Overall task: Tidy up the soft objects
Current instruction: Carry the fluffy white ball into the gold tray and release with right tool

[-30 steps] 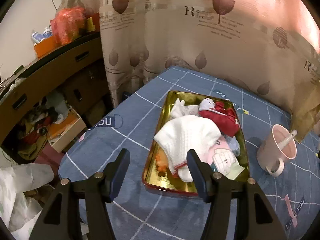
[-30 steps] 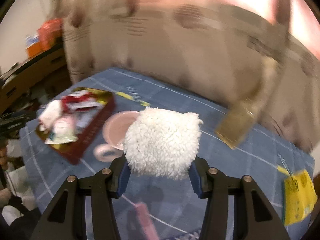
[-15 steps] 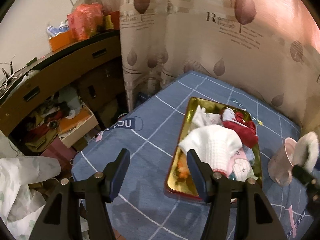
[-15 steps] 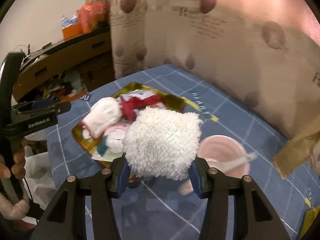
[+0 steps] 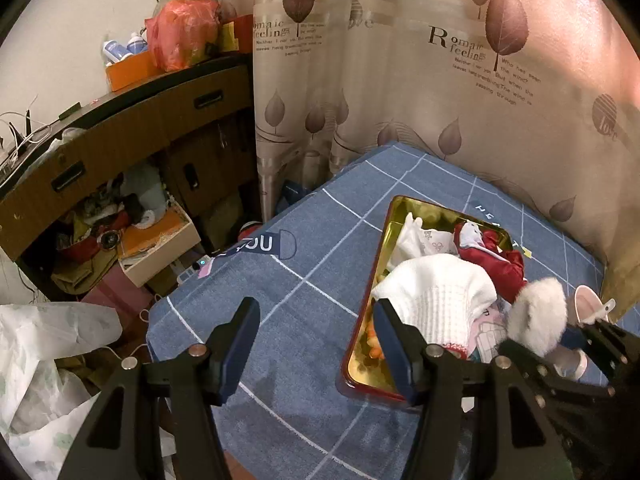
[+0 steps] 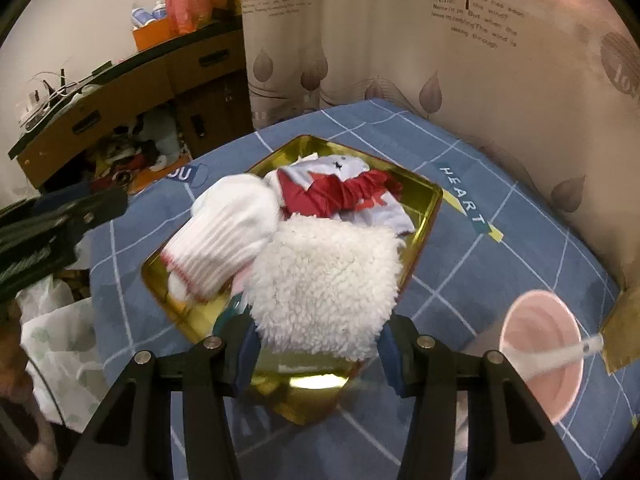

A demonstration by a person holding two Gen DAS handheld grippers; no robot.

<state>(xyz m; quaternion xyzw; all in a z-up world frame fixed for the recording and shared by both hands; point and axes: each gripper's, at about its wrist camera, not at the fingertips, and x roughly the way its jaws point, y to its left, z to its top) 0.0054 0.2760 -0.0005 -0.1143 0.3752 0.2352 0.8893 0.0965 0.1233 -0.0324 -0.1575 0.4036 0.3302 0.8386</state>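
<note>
Fleece [image 6: 326,272]: white, woolly, bunched; I hold it over the near end of the gold tray [image 6: 430,200].
Right claw [image 6: 316,354]: I have it clamped on the fleece.
Left claw [image 5: 314,344]: I hold it apart, empty, over the blue cloth [image 5: 312,240].
Tray: white knit [image 6: 226,236], red garment [image 6: 340,194].
Beside tray: pink cup [image 6: 540,340].
</note>
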